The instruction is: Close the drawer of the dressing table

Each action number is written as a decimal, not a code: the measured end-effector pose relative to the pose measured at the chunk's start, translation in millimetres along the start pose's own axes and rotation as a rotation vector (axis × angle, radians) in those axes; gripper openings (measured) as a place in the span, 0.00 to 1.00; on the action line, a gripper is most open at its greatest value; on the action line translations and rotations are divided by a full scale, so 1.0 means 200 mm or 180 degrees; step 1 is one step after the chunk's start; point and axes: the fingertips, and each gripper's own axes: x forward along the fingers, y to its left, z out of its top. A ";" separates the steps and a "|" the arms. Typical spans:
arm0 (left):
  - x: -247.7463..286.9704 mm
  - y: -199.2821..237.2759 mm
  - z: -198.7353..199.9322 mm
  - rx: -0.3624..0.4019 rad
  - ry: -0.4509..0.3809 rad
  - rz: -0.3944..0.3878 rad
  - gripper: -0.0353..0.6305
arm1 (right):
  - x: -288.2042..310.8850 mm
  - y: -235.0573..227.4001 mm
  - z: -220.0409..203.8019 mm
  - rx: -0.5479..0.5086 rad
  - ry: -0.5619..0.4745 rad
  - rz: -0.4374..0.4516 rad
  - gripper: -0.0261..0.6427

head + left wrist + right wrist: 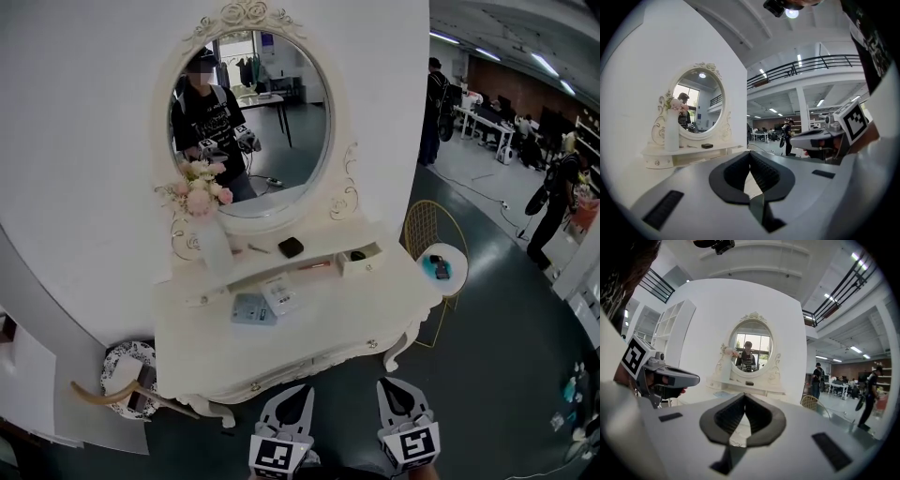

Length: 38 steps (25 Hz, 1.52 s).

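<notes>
1. While I hold both tools short of the dressing table [309,342], neither touches it. The left gripper [302,389] and the right gripper [389,382] hang side by side off its front edge, well apart from the drawer [360,262].
2. Each tool's jaws are pressed together tip to tip, with nothing between them.
3. That small drawer sits at the right end of the dressing table's raised back shelf and stands pulled out from the shelf front. Something dark lies inside it, but I cannot tell what.
4. A small black box [291,247] rests on the same shelf, near its middle.
5. At the shelf's left end, a white vase [214,246] of pink flowers [199,192] stands upright in front of the table's oval mirror [281,122].
6. Two pale flat packets [255,308] lie just beside each other on the main top, left of its centre.
7. A gold wire chair [429,225] stands off the dressing table's right side.
</notes>
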 end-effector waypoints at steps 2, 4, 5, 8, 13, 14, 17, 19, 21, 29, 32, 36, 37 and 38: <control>0.02 0.02 0.00 0.0013 0.0030 -0.0034 0.08 | 0.03 0.01 0.01 0.0038 -0.0014 -0.0028 0.06; 0.04 0.03 -0.01 0.0055 0.0062 -0.0069 0.08 | 0.05 0.00 -0.01 0.0026 -0.0019 -0.0061 0.06; 0.05 0.04 -0.01 0.0067 0.0069 -0.0079 0.08 | 0.06 -0.01 -0.03 0.0036 -0.0019 -0.0074 0.06; 0.09 0.07 0.00 0.0110 0.0060 -0.0073 0.08 | 0.10 -0.02 -0.03 0.0096 0.0006 -0.0082 0.06; 0.15 0.10 0.01 0.0083 0.0126 -0.0054 0.08 | 0.15 -0.09 -0.01 0.0110 0.0094 -0.0116 0.06; 0.17 0.11 0.02 0.0076 0.0117 -0.0033 0.08 | 0.16 -0.12 -0.01 0.0099 0.0094 -0.0116 0.06; 0.26 0.15 0.04 0.0060 0.0075 0.0067 0.08 | 0.24 -0.20 -0.05 0.0089 0.0025 -0.0045 0.06; 0.32 0.16 0.05 0.0045 0.0070 0.0133 0.08 | 0.29 -0.25 -0.05 0.0084 0.0040 0.0012 0.06; 0.38 0.17 0.05 0.0031 0.0078 0.0186 0.08 | 0.35 -0.30 -0.04 0.0051 0.0055 0.0080 0.06; 0.71 0.17 0.08 -0.0052 0.0108 0.0293 0.08 | 0.62 -0.55 -0.04 -0.0005 0.0104 0.0246 0.06; 0.83 0.18 0.10 -0.0068 0.0096 0.0361 0.08 | 0.71 -0.62 -0.06 0.0018 0.0072 0.0360 0.06; 0.96 0.19 0.12 -0.0088 0.0085 0.0447 0.08 | 0.80 -0.72 -0.03 0.0002 0.0053 0.0452 0.06; 0.99 0.18 0.13 -0.0088 0.0079 0.0462 0.08 | 0.83 -0.75 -0.02 -0.0014 0.0035 0.0477 0.06; 1.02 0.18 0.14 -0.0082 0.0069 0.0474 0.08 | 0.85 -0.77 0.00 -0.0032 0.0022 0.0492 0.06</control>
